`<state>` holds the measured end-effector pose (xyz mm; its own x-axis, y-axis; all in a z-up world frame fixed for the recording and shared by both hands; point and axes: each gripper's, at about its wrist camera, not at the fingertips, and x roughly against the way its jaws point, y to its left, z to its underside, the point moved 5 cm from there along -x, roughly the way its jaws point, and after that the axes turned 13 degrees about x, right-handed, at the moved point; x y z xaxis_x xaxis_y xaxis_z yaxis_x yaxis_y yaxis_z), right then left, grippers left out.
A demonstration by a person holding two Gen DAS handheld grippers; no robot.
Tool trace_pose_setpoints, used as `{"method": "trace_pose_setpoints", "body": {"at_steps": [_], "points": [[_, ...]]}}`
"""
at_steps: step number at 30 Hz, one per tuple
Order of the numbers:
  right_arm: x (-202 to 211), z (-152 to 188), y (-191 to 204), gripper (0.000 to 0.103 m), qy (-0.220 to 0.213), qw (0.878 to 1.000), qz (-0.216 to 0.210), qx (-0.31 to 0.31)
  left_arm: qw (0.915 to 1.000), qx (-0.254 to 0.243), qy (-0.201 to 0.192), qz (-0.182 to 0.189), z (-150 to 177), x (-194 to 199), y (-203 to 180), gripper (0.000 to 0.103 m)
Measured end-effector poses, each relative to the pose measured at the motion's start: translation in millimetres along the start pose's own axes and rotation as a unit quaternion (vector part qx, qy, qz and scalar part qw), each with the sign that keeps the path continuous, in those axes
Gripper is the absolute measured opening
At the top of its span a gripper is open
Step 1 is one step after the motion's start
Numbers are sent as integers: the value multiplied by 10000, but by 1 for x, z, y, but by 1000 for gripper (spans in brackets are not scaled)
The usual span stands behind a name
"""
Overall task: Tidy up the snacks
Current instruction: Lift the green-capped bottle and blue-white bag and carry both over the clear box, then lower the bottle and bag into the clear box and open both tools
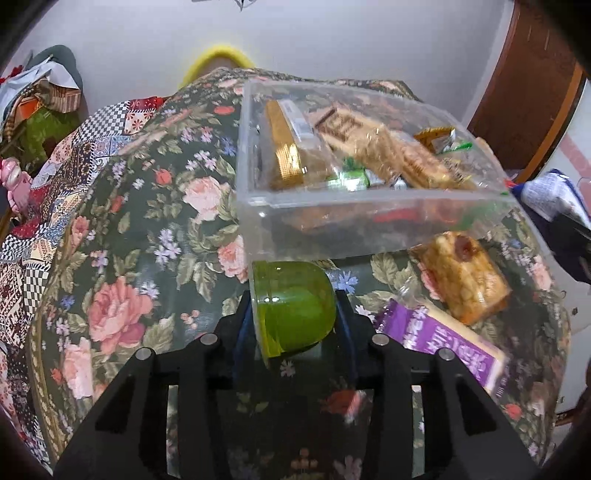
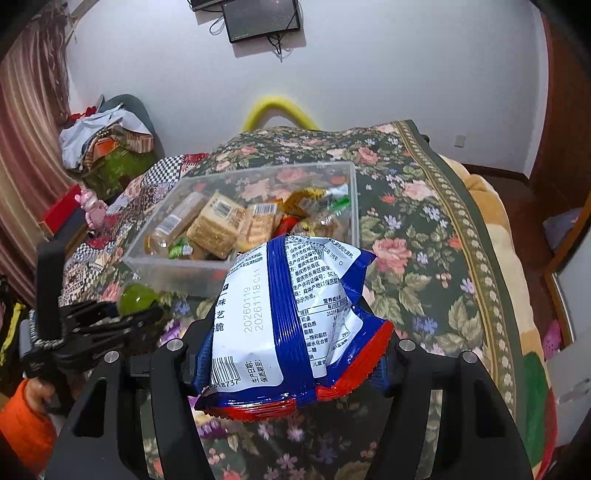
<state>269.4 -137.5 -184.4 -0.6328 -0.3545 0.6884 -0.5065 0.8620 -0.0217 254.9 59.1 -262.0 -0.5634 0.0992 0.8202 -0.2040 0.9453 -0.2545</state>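
Observation:
My left gripper (image 1: 293,314) is shut on a green jelly cup (image 1: 293,310) and holds it just in front of the near wall of a clear plastic bin (image 1: 369,218). The bin holds several snack packs and a bottle. The same gripper with the green cup (image 2: 138,298) shows at the left of the right wrist view. My right gripper (image 2: 291,354) is shut on a blue, white and red snack bag (image 2: 284,321), held above the table in front of the bin (image 2: 177,267). A wrapped nut bar (image 1: 463,275) and a purple box (image 1: 443,341) lie on the cloth right of the cup.
A floral tablecloth (image 2: 417,266) covers the table. A patchwork cloth (image 1: 44,199) hangs at the left. A cluttered chair with clothes (image 2: 107,140) stands at the back left. A wall screen (image 2: 260,18) hangs above. The table's right edge drops to a wooden floor.

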Motion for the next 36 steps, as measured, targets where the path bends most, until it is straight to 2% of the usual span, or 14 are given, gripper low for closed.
{"method": "trace_pose_setpoints", "body": {"at_steps": [6, 11, 17, 25, 36], "points": [[-5, -25, 0, 61, -186, 9998, 37, 50, 9991, -76, -388, 147, -20, 40, -8, 41], [-11, -49, 0, 61, -336, 9994, 36, 89, 9970, -239, -698, 246, -46, 61, -19, 41], [-29, -66, 3, 61, -314, 9994, 24, 158, 9938, -375, -978, 384, -73, 72, -42, 41], [-67, -77, 2, 61, -11, 9999, -9, 170, 9935, -432, -982, 377, -108, 40, -57, 41], [-105, -80, 3, 62, 281, 9988, 8, 411, 9975, -260, -598, 283, -130, -26, -55, 41]]}}
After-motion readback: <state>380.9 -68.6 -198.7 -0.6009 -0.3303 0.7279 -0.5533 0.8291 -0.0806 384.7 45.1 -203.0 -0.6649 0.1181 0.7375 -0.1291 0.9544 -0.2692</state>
